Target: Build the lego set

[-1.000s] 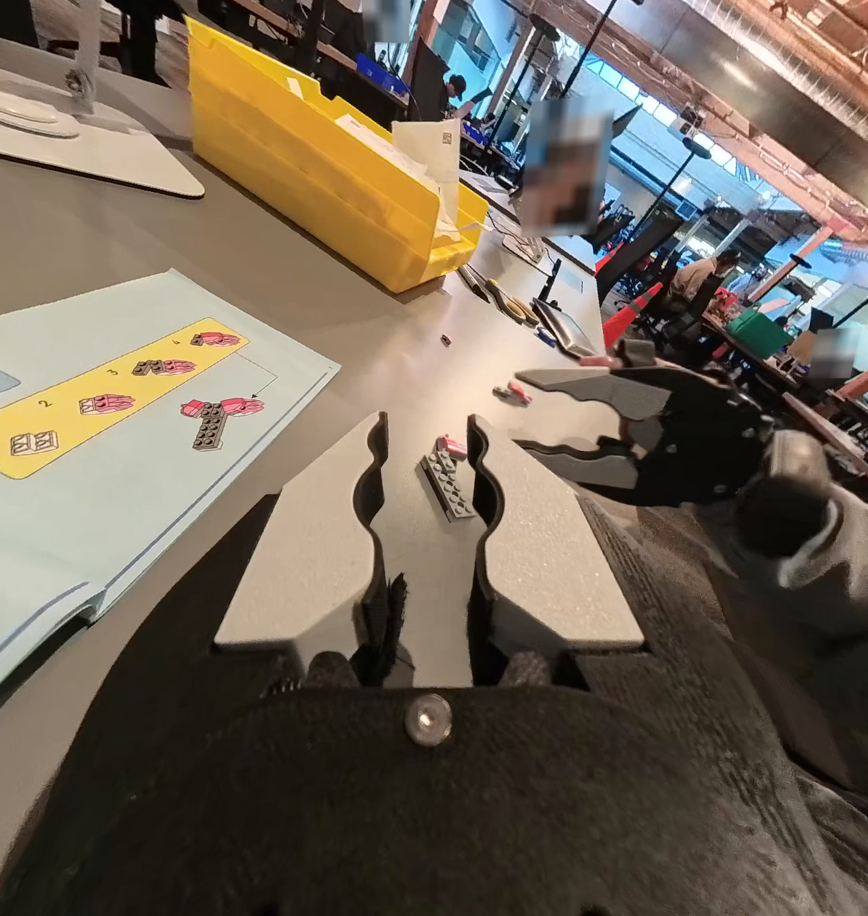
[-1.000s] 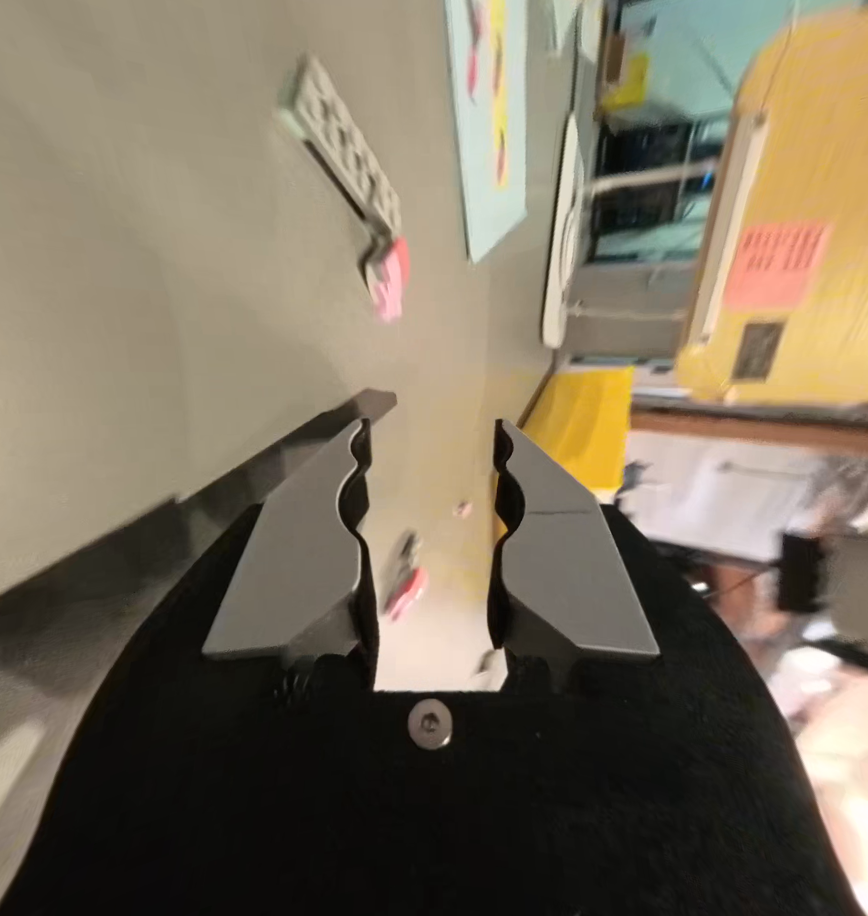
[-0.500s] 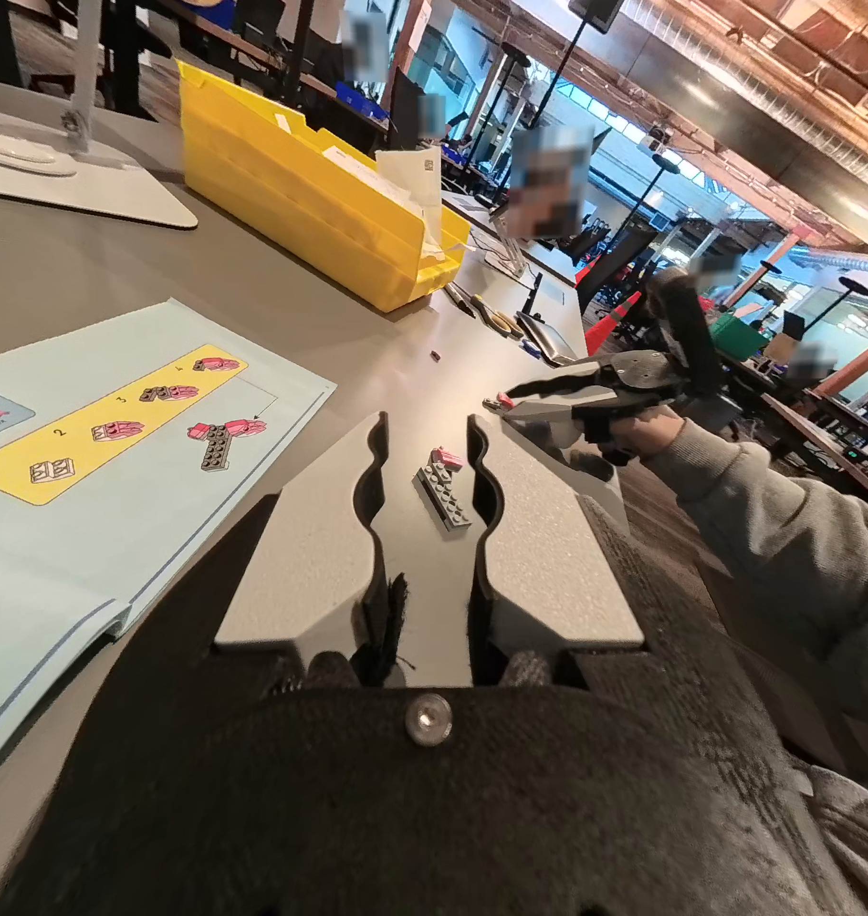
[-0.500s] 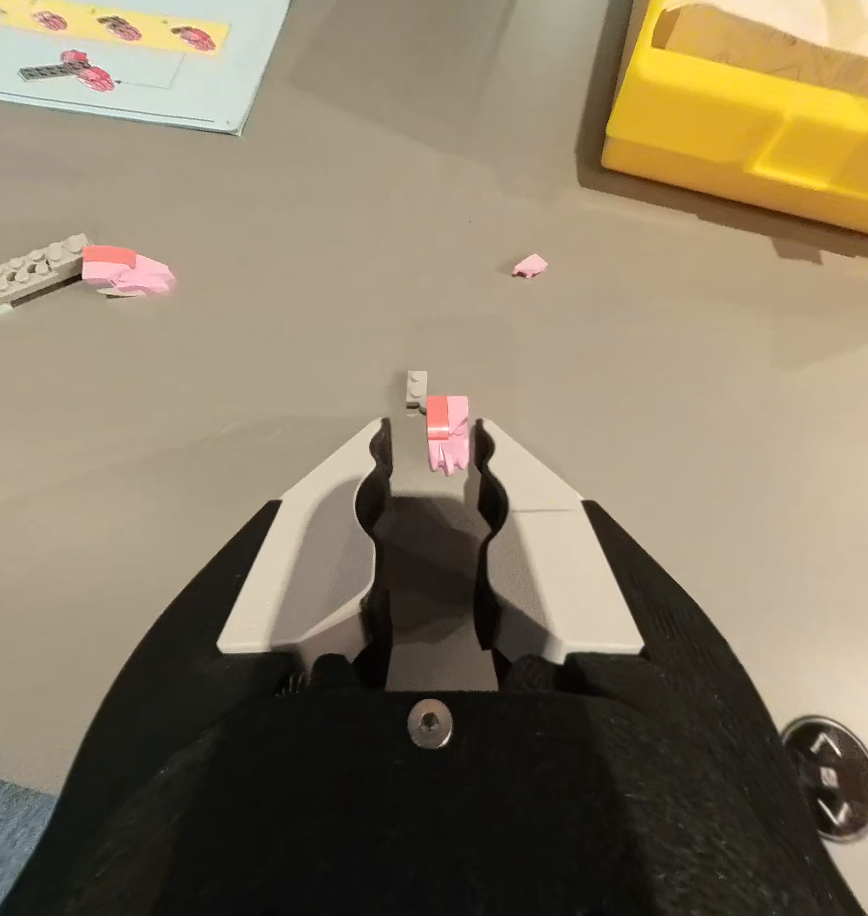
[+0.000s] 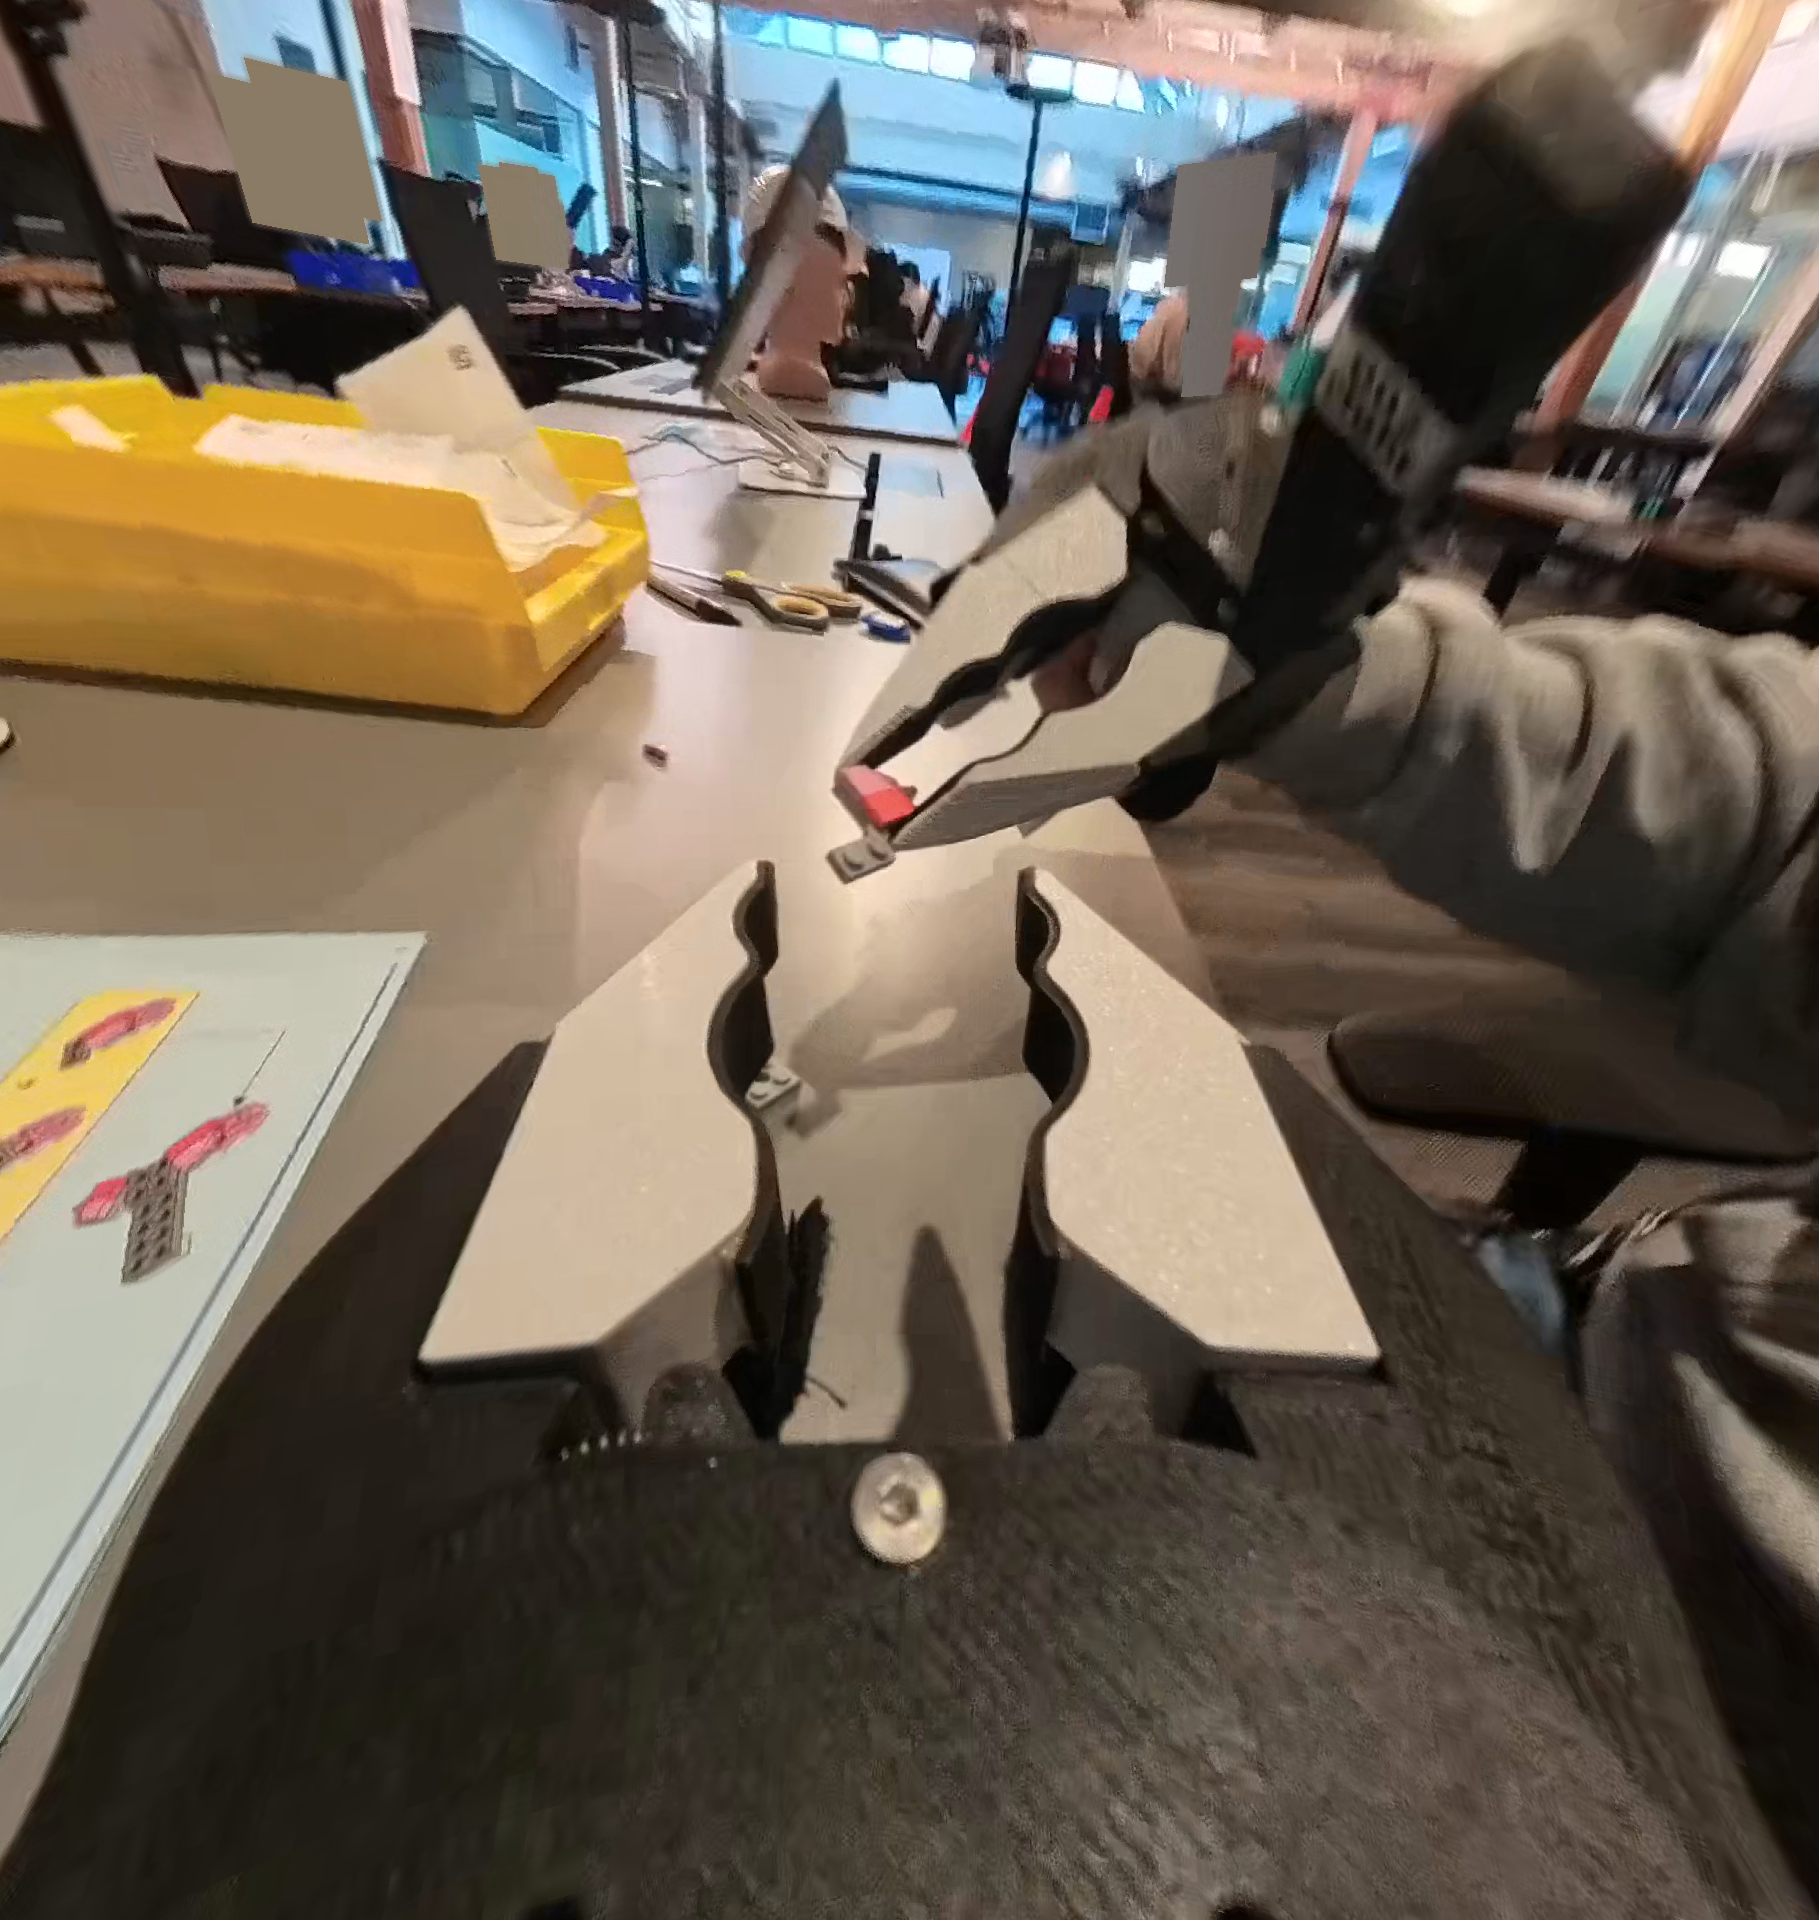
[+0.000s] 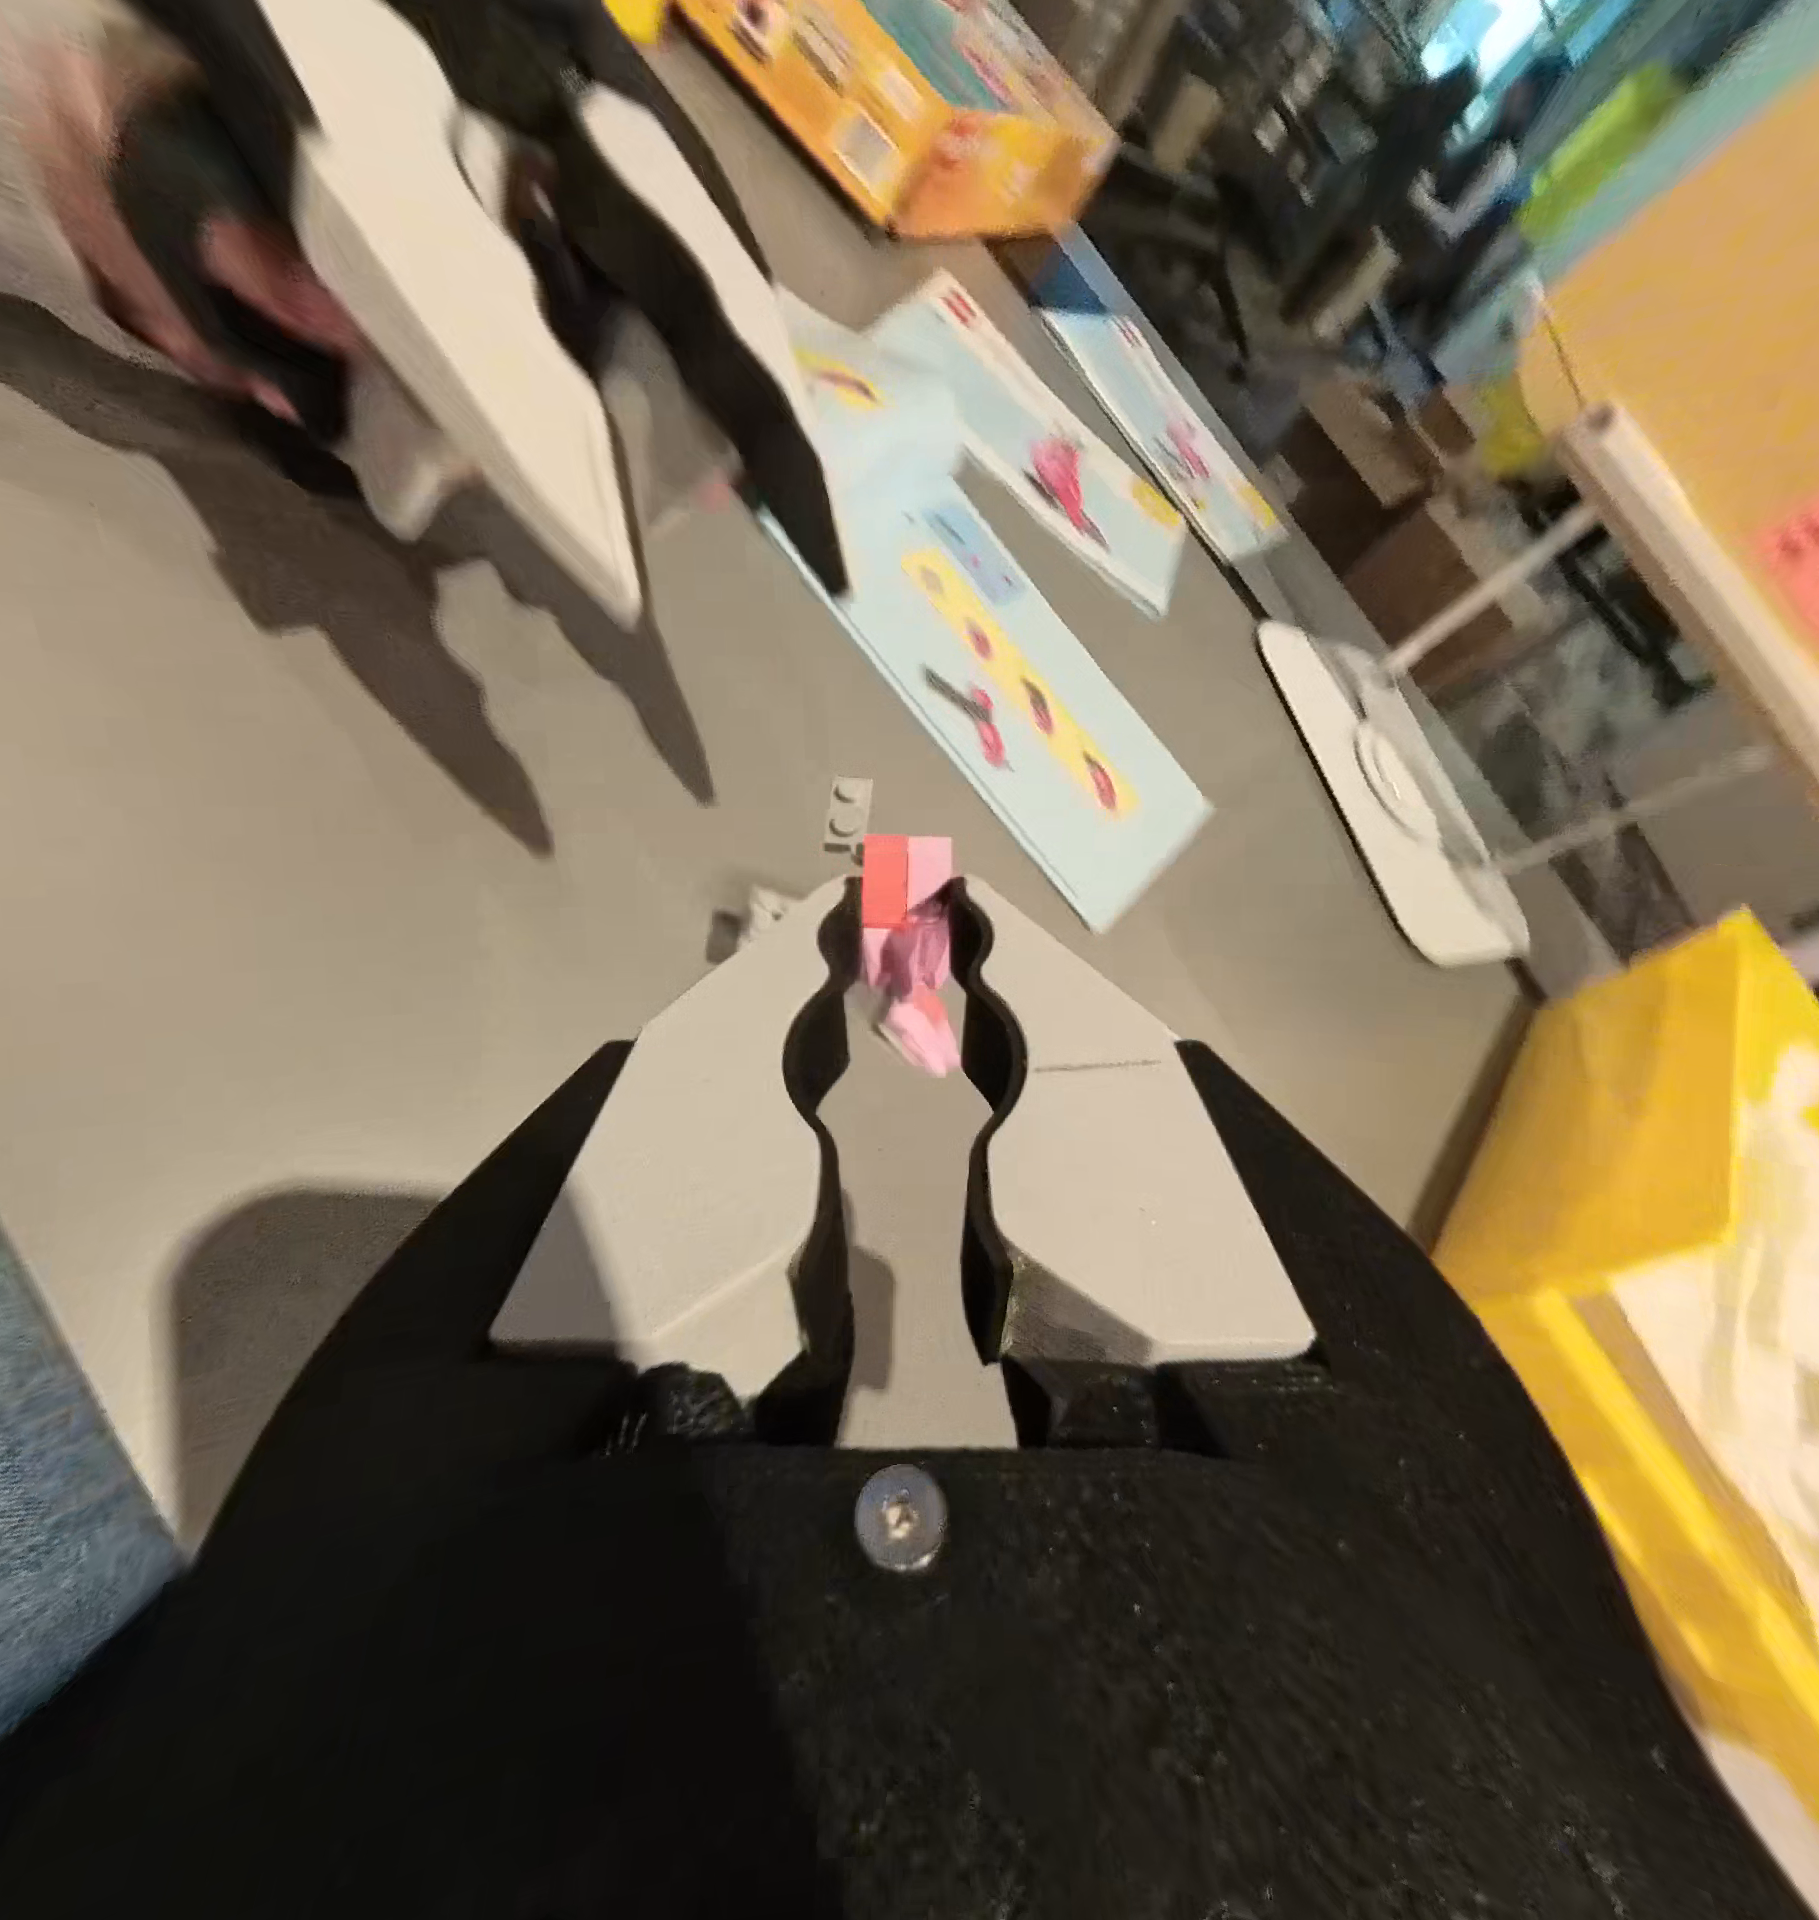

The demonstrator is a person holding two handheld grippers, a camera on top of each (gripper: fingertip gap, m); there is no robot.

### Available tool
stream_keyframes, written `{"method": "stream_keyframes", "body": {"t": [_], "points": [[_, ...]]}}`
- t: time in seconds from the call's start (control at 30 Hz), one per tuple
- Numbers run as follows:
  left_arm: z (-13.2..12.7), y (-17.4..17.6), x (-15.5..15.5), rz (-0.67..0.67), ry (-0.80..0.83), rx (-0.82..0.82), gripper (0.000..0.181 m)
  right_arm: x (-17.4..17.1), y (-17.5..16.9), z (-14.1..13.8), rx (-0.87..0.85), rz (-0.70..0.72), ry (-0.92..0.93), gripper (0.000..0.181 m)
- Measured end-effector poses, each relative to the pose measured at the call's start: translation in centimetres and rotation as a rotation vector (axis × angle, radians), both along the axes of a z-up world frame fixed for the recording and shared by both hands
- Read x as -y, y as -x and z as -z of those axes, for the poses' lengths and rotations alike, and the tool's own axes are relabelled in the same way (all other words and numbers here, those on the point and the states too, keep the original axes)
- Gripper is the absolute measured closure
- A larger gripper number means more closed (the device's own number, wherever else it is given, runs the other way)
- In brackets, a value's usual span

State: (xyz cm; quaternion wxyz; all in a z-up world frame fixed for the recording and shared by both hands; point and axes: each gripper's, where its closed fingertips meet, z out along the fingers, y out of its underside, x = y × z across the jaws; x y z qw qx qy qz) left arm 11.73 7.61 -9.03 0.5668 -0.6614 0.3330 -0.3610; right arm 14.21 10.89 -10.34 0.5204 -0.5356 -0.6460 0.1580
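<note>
Item 1, far left: instruction booklet (image 5: 157, 1195), pale blue, lying open on the grey table (image 5: 365, 790); its yellow strip pictures numbered sub-steps and a dark plate carrying pink parts. The right wrist view shows further loose sheets and a coloured box beyond it.

Item 2, upper left: yellow bin (image 5: 261, 582), holding paper and a clear bag; well apart from the work.

Item 3, centre: left gripper (image 5: 894, 894), jaws parted and holding nothing, low over the table. A small grey plate (image 5: 775, 1091) lies on the table between its fingers, close against the inner edge of the left-hand one (whether it touches cannot be told).

Item 4, right of centre: pink-and-red sub-assembly (image 5: 877, 798), with a small grey piece hanging at its underside, lifted clear of the table.

Item 5, right: right gripper (image 5: 889, 795), jaws clamped on that sub-assembly at the very tips; its own view shows the pink body (image 6: 910, 935) pinched between the fingertips, red end forward.

Progress, as judged: one small pink unit is built and in hand. The long dark plate from the booklet's drawing is not in view (so whether anything is mounted on it cannot be said). Most of the set appears left to do.
</note>
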Motion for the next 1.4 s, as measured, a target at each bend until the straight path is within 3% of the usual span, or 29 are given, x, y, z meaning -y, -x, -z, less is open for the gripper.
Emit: {"method": "stream_keyframes", "body": {"t": [0.07, 0.13, 0.2, 0.4, 0.6, 0.87, 0.97, 1.1, 1.2, 1.3, 1.4], "points": [[0.8, -0.7, 0.2, -0.033, -0.072, -0.099, 0.131, 1.3, 0.9, -0.6, -0.007, -0.048, -0.015, 0.167], [0.7, -0.1, -0.8, -0.158, -0.172, -0.179, 0.124, 2.2, 1.2, -0.9, -0.007, -0.075, -0.015, 0.167], [0.1, 0.1, -0.7, -0.199, -0.270, -0.214, 0.130, 2.6, 1.2, -1.1, -0.005, -0.088, -0.020, 0.167], [1.1, -1.5, 1.0, -0.079, -0.309, -0.285, 0.157, 3.1, 1.1, -0.8, 0.027, -0.103, -0.027, 0.167], [1.7, -1.5, 1.0, -0.071, -0.307, -0.324, 0.173, 2.8, 0.9, -0.7, 0.021, -0.067, -0.025, 0.167], [1.8, -1.8, 1.1, -0.075, -0.335, -0.343, 0.159, 2.4, 1.1, -0.9, 0.002, -0.017, -0.002, 0.167], [1.5, -1.4, 0.9, -0.101, -0.360, -0.354, 0.174, 3.1, 1.4, -0.9, -0.001, -0.047, 0.014, 0.167], [1.7, -1.1, 1.1, -0.064, -0.395, -0.396, 0.174, 3.6, 1.4, -0.8, 0.013, -0.085, 0.019, 0.167], [0.5, 0.6, -0.1, -0.158, -0.393, -0.361, 0.181, 4.5, 1.2, -0.6, 0.023, -0.141, 0.060, 0.168], [-1.3, 2.3, -0.8, -0.205, -0.335, -0.223, 0.180, 4.3, 1.1, -0.3, 0.025, -0.111, 0.058, 0.167], [-1.5, 2.5, -0.9, -0.156, -0.183, -0.082, 0.160, 3.1, 1.3, -0.9, -0.046, -0.018, 0.051, 0.167]]}}
